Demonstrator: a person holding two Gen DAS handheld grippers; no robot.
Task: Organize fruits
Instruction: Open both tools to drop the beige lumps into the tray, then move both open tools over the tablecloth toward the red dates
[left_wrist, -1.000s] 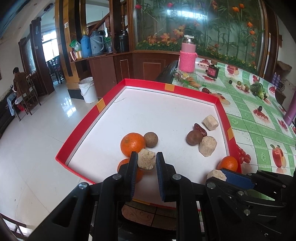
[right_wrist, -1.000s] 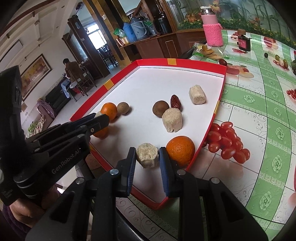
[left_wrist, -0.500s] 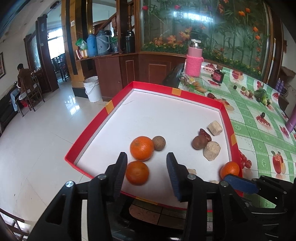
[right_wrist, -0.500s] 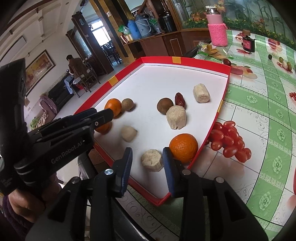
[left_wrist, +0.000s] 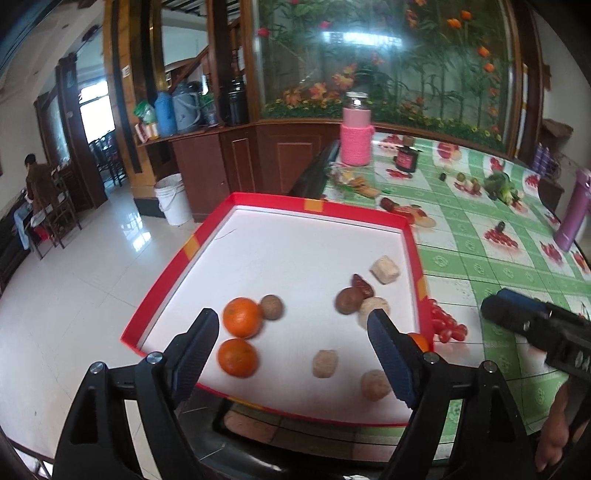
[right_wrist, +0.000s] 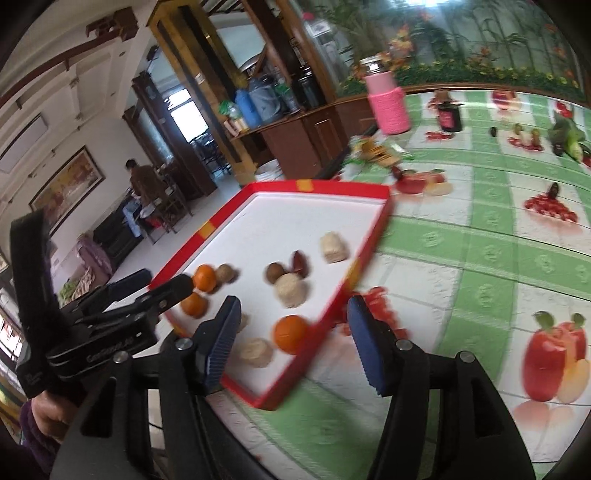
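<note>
Red tray (left_wrist: 192, 245): holds three oranges, brown round fruits, a red date and pale puffed lumps.

Left gripper (left_wrist: 291, 343): spread, pinching nothing; jaws have just been opening. Nearest orange (left_wrist: 237, 357) lies just ahead, toward its left finger; a pale lump (left_wrist: 325, 363) sits between the jaws' line.

Right gripper (right_wrist: 291, 343): spread, empty; jaws have just been opening. Third orange (right_wrist: 291, 333) lies directly ahead in the tray's near corner, a pale lump (right_wrist: 255, 352) beside it.

Oranges: round, no long axis. Likely pairing: each gripper takes what lies nearest.
</note>
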